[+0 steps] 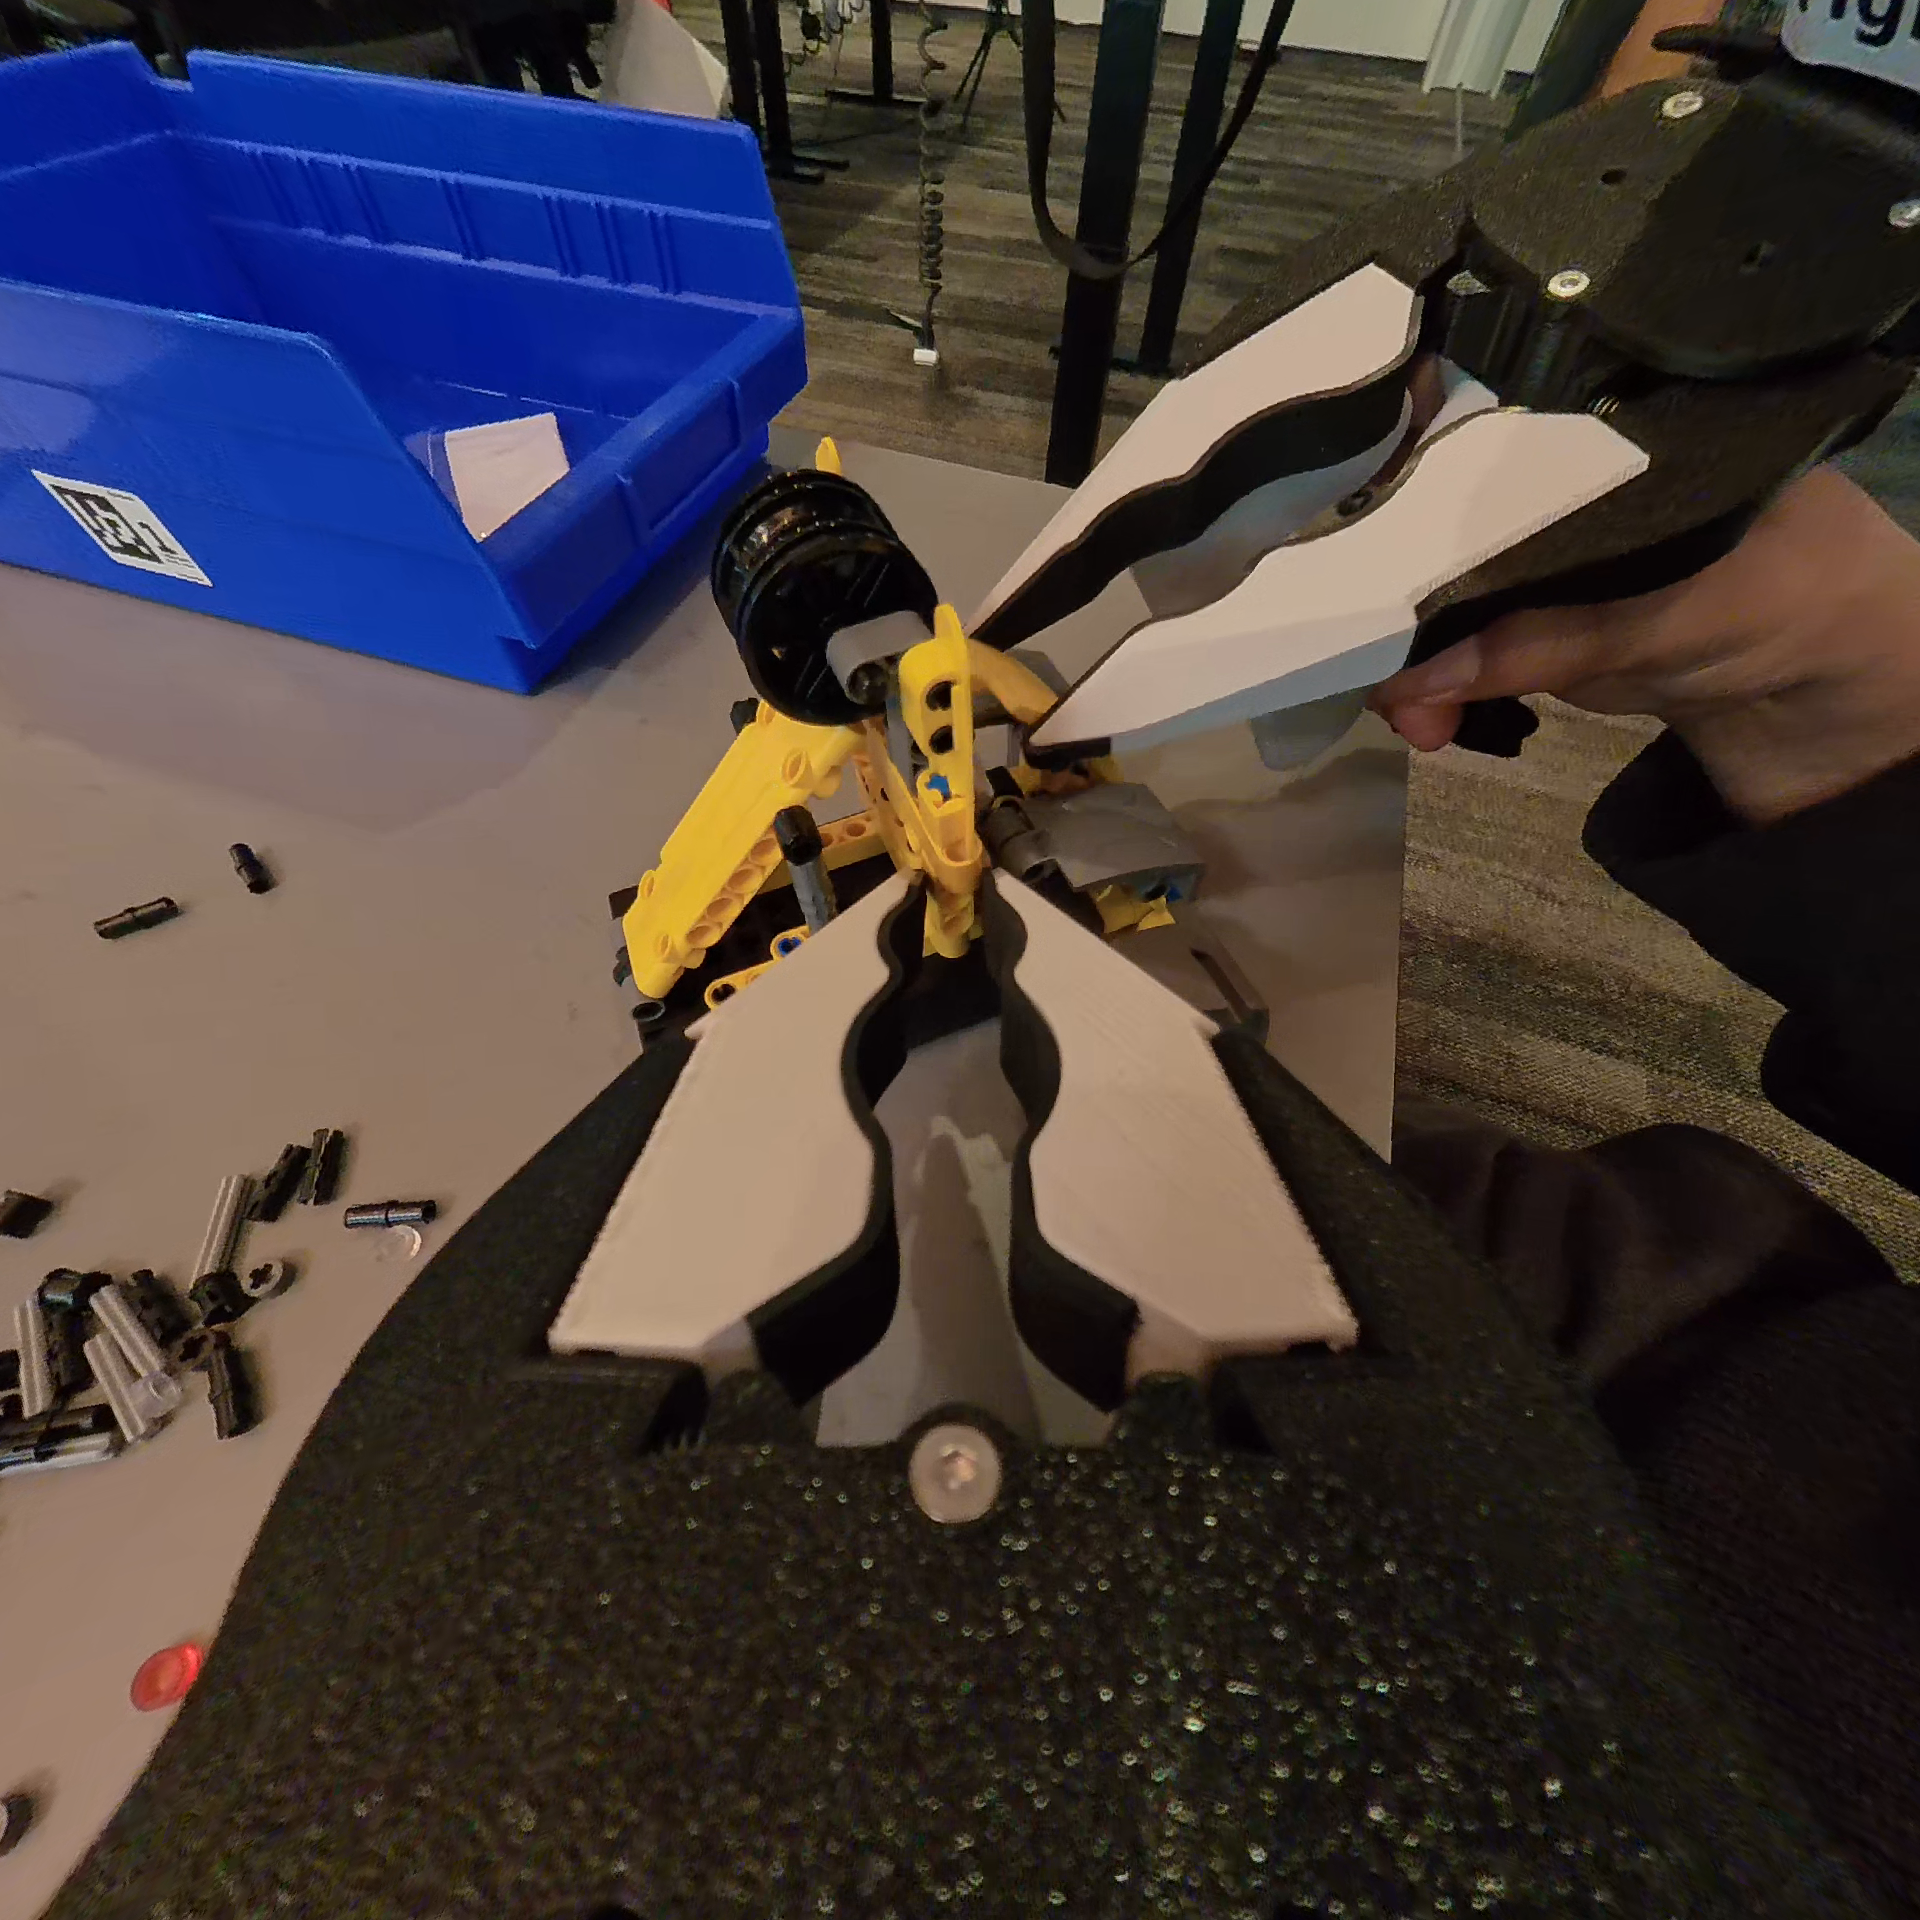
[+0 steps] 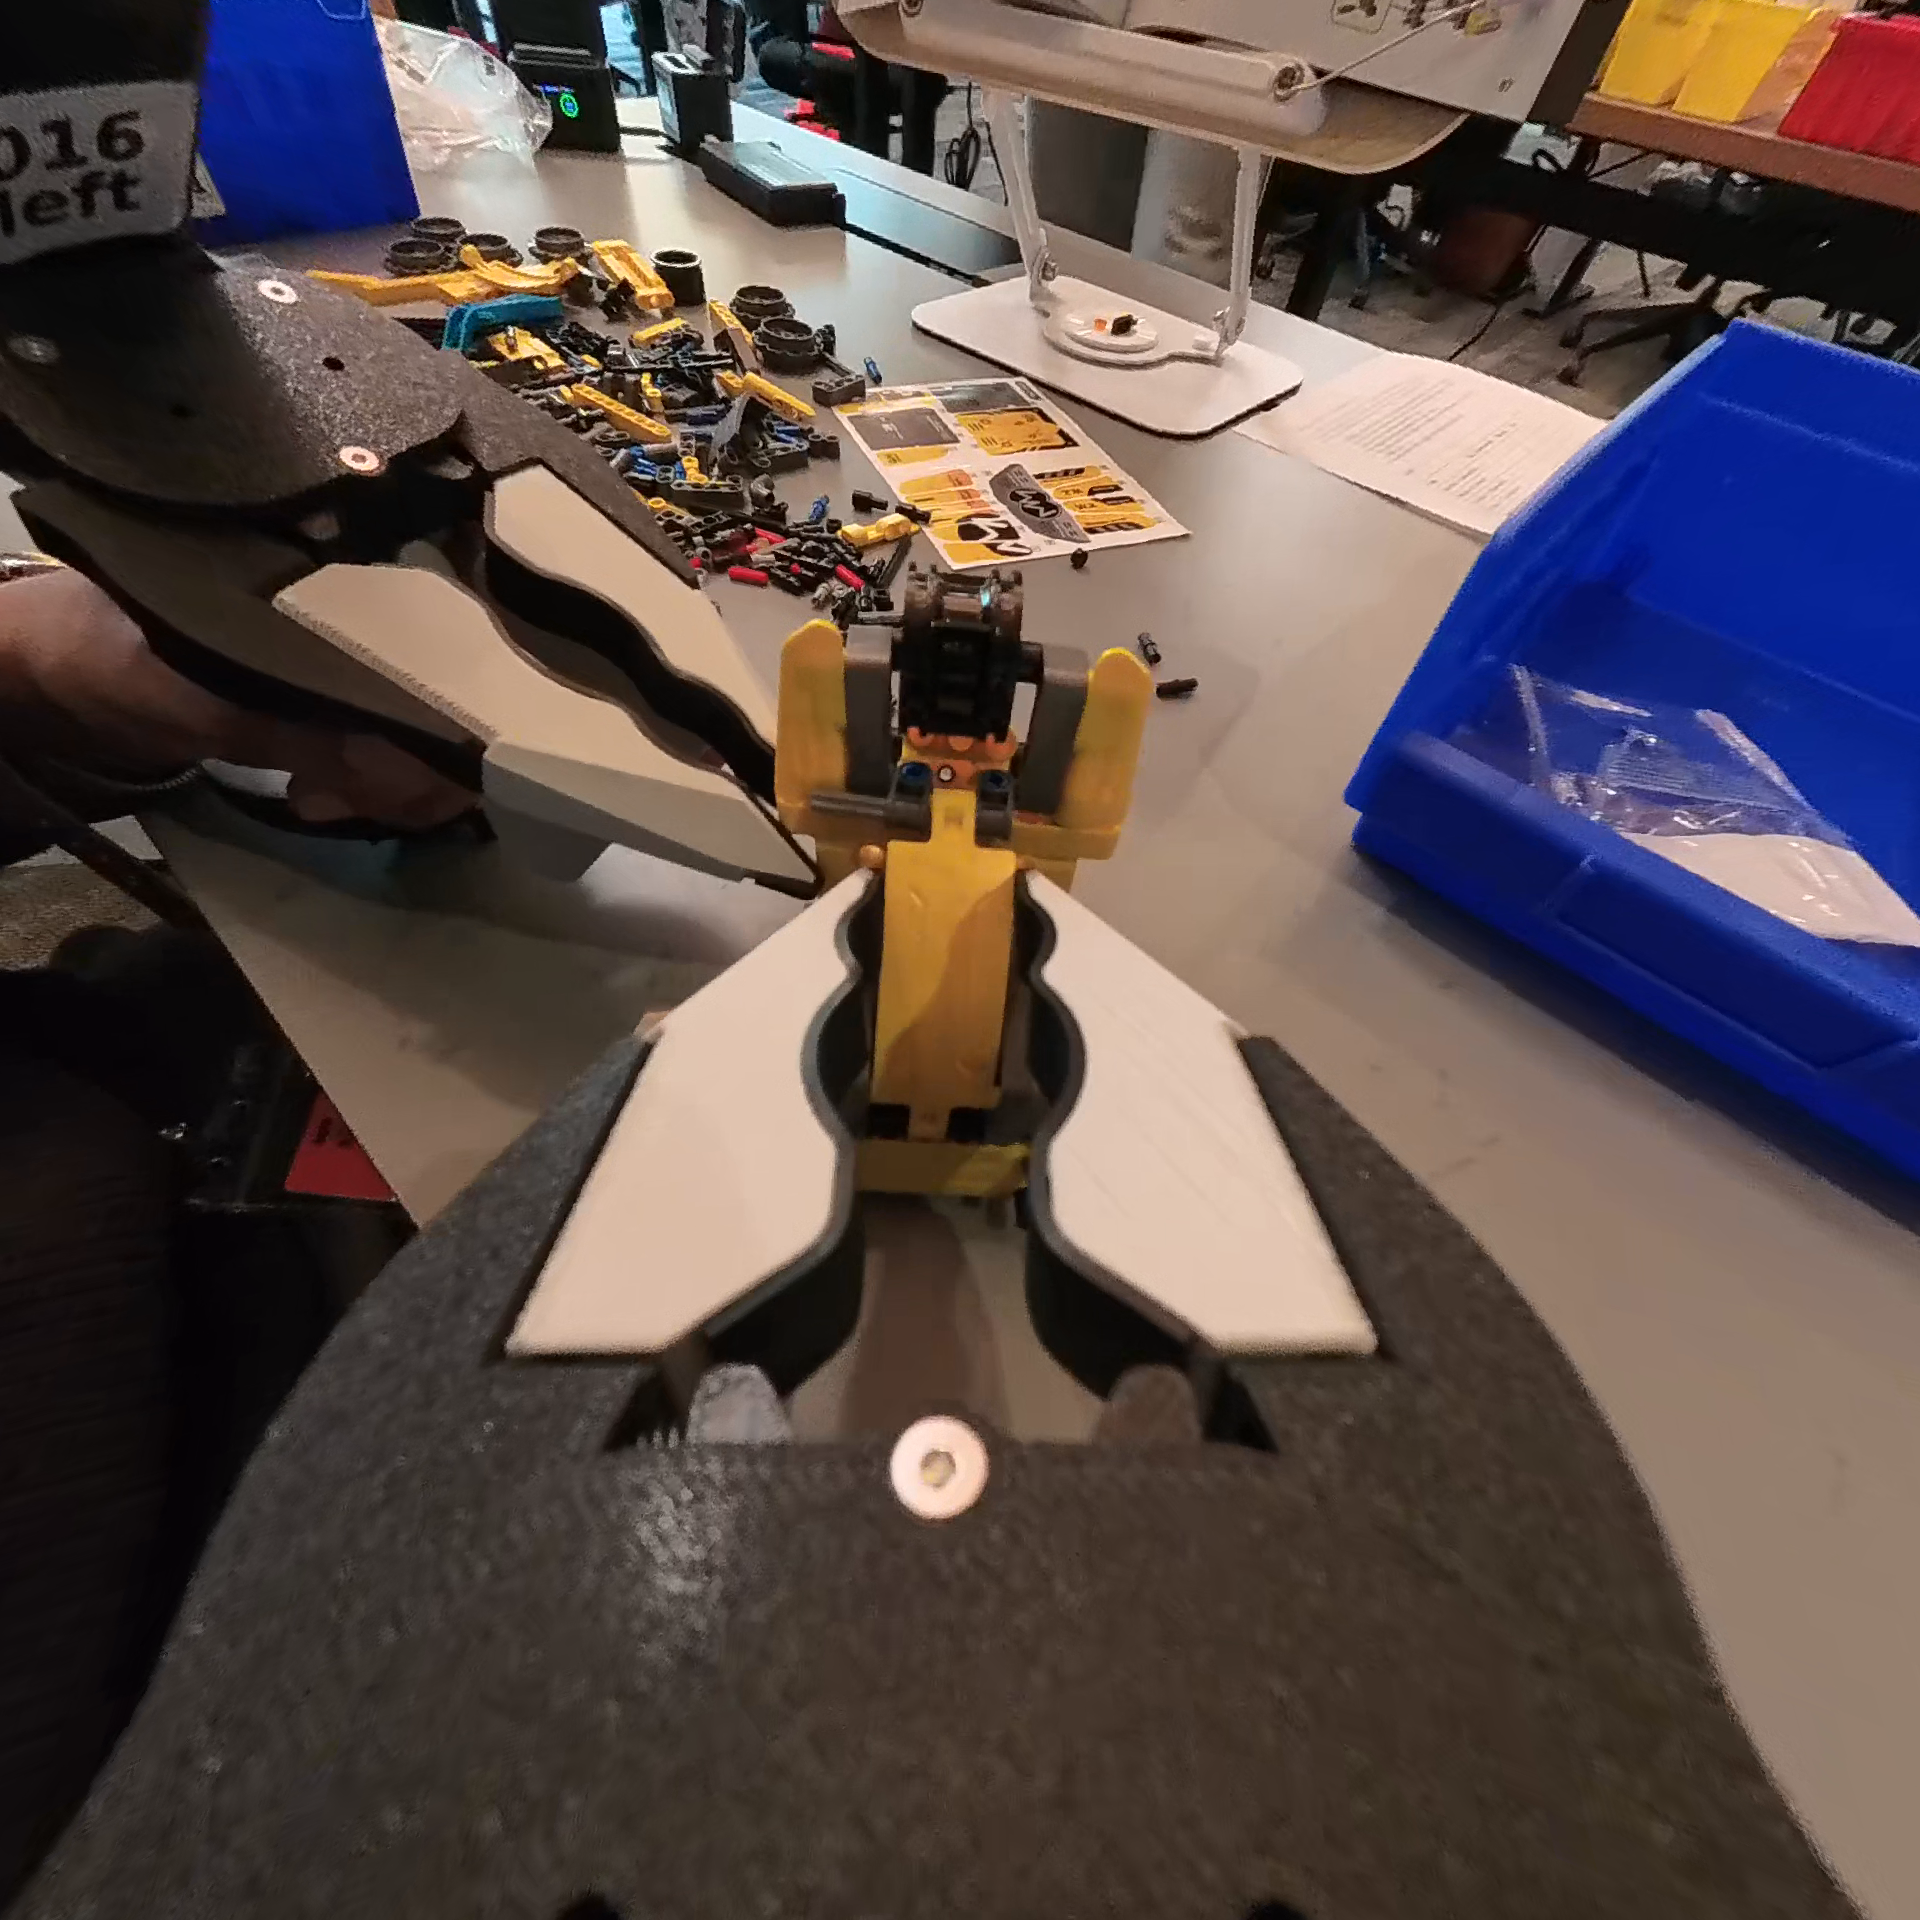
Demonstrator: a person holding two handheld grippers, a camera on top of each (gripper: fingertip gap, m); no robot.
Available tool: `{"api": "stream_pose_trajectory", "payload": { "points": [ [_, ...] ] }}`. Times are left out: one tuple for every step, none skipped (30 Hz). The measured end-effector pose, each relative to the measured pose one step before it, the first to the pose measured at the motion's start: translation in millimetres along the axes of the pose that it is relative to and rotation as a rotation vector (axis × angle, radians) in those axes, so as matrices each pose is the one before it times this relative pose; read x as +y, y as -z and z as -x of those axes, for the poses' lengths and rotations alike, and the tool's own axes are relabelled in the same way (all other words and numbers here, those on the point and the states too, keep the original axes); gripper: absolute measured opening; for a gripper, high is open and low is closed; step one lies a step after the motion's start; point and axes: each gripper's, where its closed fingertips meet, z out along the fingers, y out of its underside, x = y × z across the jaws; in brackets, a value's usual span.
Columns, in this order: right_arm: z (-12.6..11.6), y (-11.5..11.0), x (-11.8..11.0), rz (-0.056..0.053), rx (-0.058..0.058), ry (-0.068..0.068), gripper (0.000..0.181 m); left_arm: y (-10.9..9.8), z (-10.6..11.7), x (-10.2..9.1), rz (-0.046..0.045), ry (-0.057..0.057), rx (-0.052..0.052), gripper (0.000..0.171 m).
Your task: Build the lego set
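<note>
My right gripper (image 2: 945, 894) is clamped on the yellow toy model (image 2: 940, 997), its long axis pointing straight away along the fingers, black wheel (image 1: 821, 592) at the far end. It's yellow beams with grey and black bits, held over the grey table (image 2: 1299, 727). My left gripper (image 1: 951, 883) pinches a yellow beam on its side. Blue bin (image 2: 1662, 769) sits right, loose parts (image 2: 665, 416) beyond.

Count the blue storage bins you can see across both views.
2. One blue bin stands on the table left of the yellow model in the left wrist view; another blue bin sits right of it in the right wrist view. Others may be hidden.
</note>
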Motion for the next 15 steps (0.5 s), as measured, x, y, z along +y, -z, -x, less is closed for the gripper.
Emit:
{"api": "stream_pose_trajectory", "payload": {
  "points": [
    [-0.19, -0.09, 0.02, -0.0014, 0.0017, -0.0009, 0.024, 0.07, 0.2, -0.13, -0.00064, -0.0025, -0.0037, 0.01],
    [-0.17, -0.38, 0.2, -0.0005, 0.0028, 0.0015, 0.024, 0.43, 0.08, -0.42, -0.00371, -0.004, -0.005, 0.01],
    [-0.05, -0.46, 0.08, -0.0002, 0.0028, 0.0017, 0.024, 0.87, 0.36, -1.39, -0.01008, -0.0055, -0.0086, 0.011],
    [-0.06, -0.54, 0.12, -0.0007, 0.0016, 0.0, 0.024, 1.48, 0.94, -2.38, -0.01786, -0.006, -0.0157, 0.012],
    [0.03, -0.44, 0.02, -0.0013, 0.0002, -0.0022, 0.024, 1.96, 1.23, -3.07, -0.02285, -0.0087, -0.0208, 0.014],
    [0.07, -0.26, 0.13, -0.0019, -0.0004, -0.0028, 0.024, 2.14, 0.42, -3.14, -0.0237, -0.0148, -0.0205, 0.015],
    [0.05, -0.05, 0.04, -0.0025, -0.0008, -0.0014, 0.024, 1.78, 0.29, -2.75, -0.0211, -0.0221, -0.0235, 0.015],
    [-0.07, 0.16, -0.09, -0.0026, -0.0017, -0.0004, 0.024, 1.41, 0.17, -2.16, -0.01557, -0.0299, -0.0245, 0.015],
    [-0.07, 0.57, -0.06, -0.0029, -0.0031, -0.0013, 0.024, 0.7, -0.18, -1.4, -0.01065, -0.036, -0.0204, 0.015],
    [-0.13, 0.65, -0.19, -0.0035, -0.0044, -0.0029, 0.024, 0.17, 0.1, -0.75, -0.00543, -0.0346, -0.0189, 0.015],
    [-0.28, 0.68, -0.14, -0.0043, -0.0042, -0.0046, 0.024, -0.39, 0.52, -0.21, -0.0014, -0.0262, -0.0154, 0.015],
    [-0.51, 0.7, -0.12, -0.0052, -0.0037, -0.0058, 0.024, -0.56, -0.12, -0.09, -0.00092, -0.0124, -0.0051, 0.015],
    [-0.35, 0.67, -0.11, -0.0057, -0.004, -0.0061, 0.024, -0.73, -0.09, 0.0, 0.00153, 0.0011, 0.0002, 0.015],
    [-0.43, 0.55, -0.03, -0.0054, -0.0039, -0.006, 0.024, -0.73, -0.11, -0.12, 0.00131, 0.0097, 0.0034, 0.015],
    [-0.32, 0.62, -0.1, -0.005, -0.0031, -0.0048, 0.024, -0.61, 0.07, -0.29, 0.0003, 0.0159, 0.0045, 0.015]
  ]
}}
